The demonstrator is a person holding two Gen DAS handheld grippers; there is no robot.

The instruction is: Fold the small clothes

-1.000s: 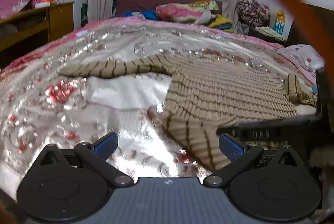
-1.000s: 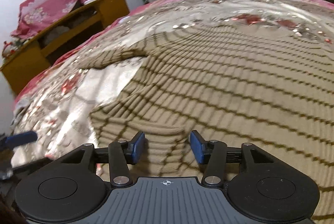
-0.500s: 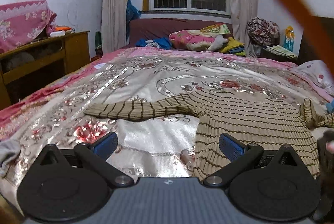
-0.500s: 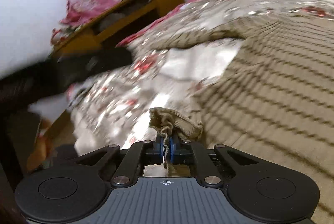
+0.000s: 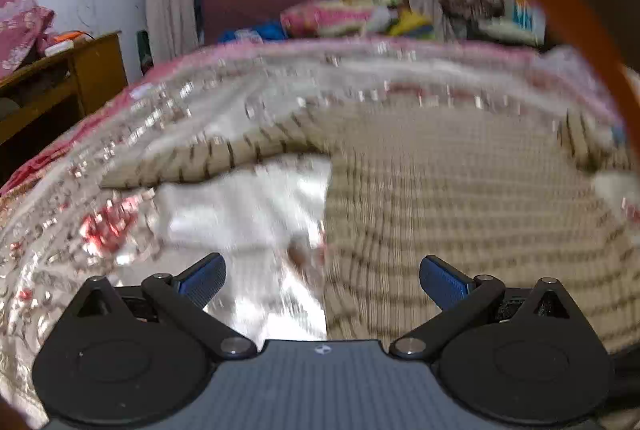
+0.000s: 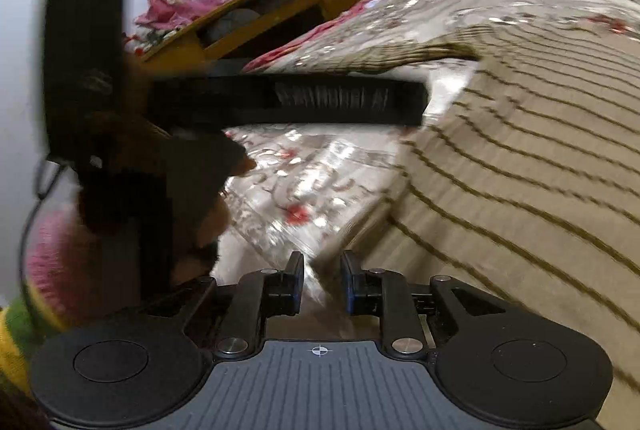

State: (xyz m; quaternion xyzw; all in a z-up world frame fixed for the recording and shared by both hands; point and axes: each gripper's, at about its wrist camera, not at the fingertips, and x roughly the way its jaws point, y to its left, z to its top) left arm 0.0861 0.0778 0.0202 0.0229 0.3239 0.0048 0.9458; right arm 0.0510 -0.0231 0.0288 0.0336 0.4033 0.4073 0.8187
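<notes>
Sweater (image 5: 460,213) beige, thin dark stripes, spread flat on bedspread (image 5: 80,230), one sleeve out | left gripper (image 5: 322,280) wide apart over its side edge | right gripper (image 6: 322,280) narrowly parted, hem edge between fingers, grip unclear

sweater (image 5: 460,197) | beige knit, thin dark stripes | spread flat on bedspread (image 5: 240,213) | one sleeve (image 5: 208,157) stretched out sideways | hem edge nearest camera, blurred

Both tongs, the left tongs (image 5: 322,280) and the right tongs (image 6: 322,280), share one build: black linkage arms with silver screws, round black discs, a ribbed grey body bearing a small crosshair mark. Their fingertips (image 5: 442,280) carry blue ribbed pads.
</notes>
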